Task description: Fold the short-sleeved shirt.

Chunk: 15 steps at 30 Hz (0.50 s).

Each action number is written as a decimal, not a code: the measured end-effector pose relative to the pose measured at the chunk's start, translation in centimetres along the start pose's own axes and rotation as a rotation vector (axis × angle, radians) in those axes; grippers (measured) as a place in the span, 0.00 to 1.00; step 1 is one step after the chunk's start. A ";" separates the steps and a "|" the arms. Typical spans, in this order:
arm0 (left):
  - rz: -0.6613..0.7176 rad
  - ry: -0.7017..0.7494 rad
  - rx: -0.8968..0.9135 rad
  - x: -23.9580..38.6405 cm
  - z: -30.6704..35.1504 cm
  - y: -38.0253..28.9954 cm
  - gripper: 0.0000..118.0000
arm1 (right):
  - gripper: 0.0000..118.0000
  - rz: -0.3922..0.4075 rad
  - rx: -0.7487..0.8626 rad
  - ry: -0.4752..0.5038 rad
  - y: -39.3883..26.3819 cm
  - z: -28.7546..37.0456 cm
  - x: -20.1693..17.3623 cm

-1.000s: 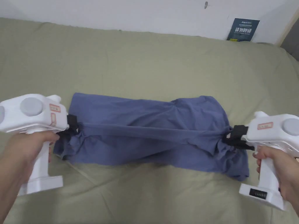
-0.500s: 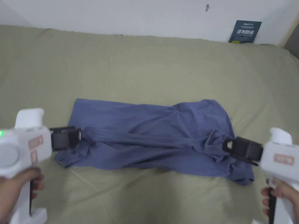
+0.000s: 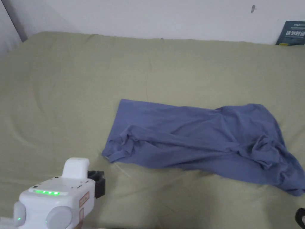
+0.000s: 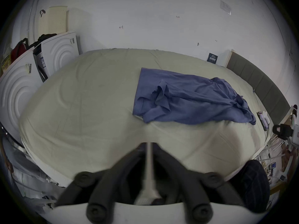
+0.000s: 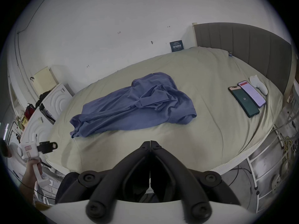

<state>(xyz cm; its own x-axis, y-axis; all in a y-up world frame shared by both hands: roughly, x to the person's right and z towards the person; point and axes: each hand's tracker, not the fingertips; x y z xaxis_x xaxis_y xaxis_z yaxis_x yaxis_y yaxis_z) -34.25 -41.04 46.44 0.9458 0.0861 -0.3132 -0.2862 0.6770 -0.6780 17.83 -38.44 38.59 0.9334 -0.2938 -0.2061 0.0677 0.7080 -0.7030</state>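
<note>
Now blue shirt lies rumpled on bed. Left gripper level off shirt's near-left corner; right gripper near bed's near edge; both pressed together, empty.

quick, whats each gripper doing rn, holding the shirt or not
Left gripper: shut, empty, clear of the shirt.
Right gripper: shut, empty, also off the shirt.

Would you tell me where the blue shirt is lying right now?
The blue shirt lies crumpled on the green bed sheet, right of centre in the head view, ahead of the left gripper.
</note>
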 end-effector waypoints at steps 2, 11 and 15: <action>-0.036 0.010 -0.069 0.2 -3.1 1.1 1.00 | 0.00 0.000 -0.009 -0.003 0.1 -0.2 -0.4; 0.074 0.083 -0.136 -1.9 -13.1 6.0 0.97 | 0.00 -0.017 -0.030 -0.019 0.9 -1.0 -0.4; 0.201 0.093 -0.198 -3.7 -14.9 7.5 0.96 | 0.00 -0.021 -0.046 -0.025 1.2 -1.7 0.0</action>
<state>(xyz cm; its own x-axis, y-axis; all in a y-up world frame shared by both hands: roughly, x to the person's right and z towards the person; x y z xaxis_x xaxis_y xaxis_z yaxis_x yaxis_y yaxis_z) -42.22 -47.14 32.65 0.8517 0.1308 -0.5075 -0.4993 0.4965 -0.7100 17.27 -38.71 36.62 0.9407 -0.2911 -0.1743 0.0710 0.6712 -0.7378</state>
